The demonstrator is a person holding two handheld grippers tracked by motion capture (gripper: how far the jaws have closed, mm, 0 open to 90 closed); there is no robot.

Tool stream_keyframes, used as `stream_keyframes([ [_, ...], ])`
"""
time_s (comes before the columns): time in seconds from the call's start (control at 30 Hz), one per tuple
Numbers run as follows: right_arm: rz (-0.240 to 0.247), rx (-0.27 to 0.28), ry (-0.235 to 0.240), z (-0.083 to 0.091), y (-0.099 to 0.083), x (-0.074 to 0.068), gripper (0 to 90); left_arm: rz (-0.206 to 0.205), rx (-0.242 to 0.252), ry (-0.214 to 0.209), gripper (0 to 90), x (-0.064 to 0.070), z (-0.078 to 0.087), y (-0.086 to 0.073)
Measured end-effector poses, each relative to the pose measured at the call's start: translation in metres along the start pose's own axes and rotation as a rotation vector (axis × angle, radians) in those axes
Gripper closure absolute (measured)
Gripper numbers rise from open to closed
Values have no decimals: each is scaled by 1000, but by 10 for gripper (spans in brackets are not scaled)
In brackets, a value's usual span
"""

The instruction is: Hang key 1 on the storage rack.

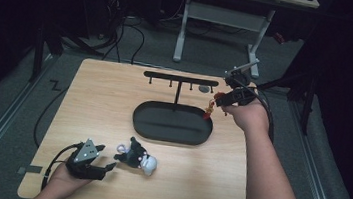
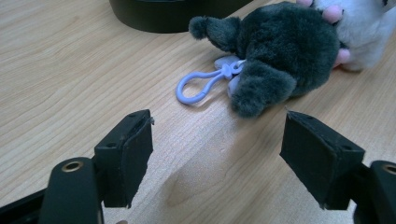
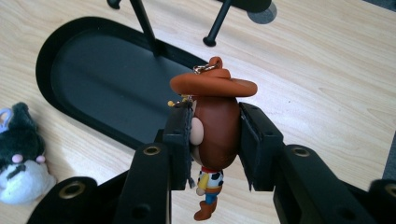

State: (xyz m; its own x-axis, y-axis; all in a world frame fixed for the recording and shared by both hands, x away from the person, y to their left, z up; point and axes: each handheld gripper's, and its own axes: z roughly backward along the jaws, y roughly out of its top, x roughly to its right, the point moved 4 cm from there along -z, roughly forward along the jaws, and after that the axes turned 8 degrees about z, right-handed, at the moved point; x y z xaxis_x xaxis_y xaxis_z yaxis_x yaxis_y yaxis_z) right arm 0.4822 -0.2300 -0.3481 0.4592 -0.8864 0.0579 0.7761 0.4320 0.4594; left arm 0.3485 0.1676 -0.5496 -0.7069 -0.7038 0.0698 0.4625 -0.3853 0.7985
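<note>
- High view: the right gripper was seen lifted above the far right part of the table, just beside the right end of the black hanging rack. A cowboy figure keychain was held in it, hanging down over the right rim of the oval tray at the rack's foot. The nearest hook of the rack lay to the left of the figure and slightly farther from the person, so the right hand was judged far nearer to the rack than the left. The left gripper was rested low at the near left, with the plush toy keychain just to its right.
- Left gripper view: the jaws were seen spread wide with nothing between them. The plush toy keychain lay ahead of them on the wood, close but untouched, its long axis running across the view. Its pale blue clip pointed leftward, toward the gap between the jaws.
- Right gripper view: the jaws were seen clamped on the head of the cowboy figure keychain from both sides, the figure upright with its boots hanging below. Its small gold ring stood at the hat's top, facing the rack's hooks ahead; a short reach forward was judged necessary for hanging.
</note>
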Motion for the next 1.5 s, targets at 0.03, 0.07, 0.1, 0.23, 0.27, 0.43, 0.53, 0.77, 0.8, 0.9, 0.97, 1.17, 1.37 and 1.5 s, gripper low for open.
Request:
stream_keyframes([
  [0.03,-9,3,-1,0,2,1,669,-1,-3,-1,252,0,0,0],
  [0.07,-8,6,-4,0,3,1,669,0,-3,-1,252,0,0,0],
  [0.1,-9,6,-6,0,4,2,669,0,-2,-1,252,0,0,0],
  [0.23,-19,13,-6,-1,7,4,669,-3,-2,-1,252,0,0,0],
  [0.27,-16,10,-7,-1,8,4,669,-4,-4,0,252,0,0,0],
  [0.43,-16,13,-11,-2,14,4,669,-8,-5,2,252,0,0,-1],
  [0.53,-17,17,-13,-3,17,5,669,-8,-6,1,252,0,0,-1],
  [0.77,-26,21,-19,-5,21,7,669,-9,-9,0,252,0,0,-1],
  [0.8,-26,25,-19,-6,21,7,669,-10,-8,0,252,0,0,-1],
  [0.9,-31,31,-19,-7,23,8,669,-12,-12,-1,253,0,0,-1],
  [0.97,-29,29,-20,-8,25,8,669,-12,-13,-1,252,0,0,-2],
  [1.17,-29,21,-20,-12,25,9,669,-14,-14,-1,253,0,0,-2],
  [1.37,-30,16,-24,-15,22,10,669,-15,-12,-2,253,1,0,-2],
  [1.5,-36,8,-23,-18,19,11,669,-17,-15,-3,253,1,-1,-2],
])
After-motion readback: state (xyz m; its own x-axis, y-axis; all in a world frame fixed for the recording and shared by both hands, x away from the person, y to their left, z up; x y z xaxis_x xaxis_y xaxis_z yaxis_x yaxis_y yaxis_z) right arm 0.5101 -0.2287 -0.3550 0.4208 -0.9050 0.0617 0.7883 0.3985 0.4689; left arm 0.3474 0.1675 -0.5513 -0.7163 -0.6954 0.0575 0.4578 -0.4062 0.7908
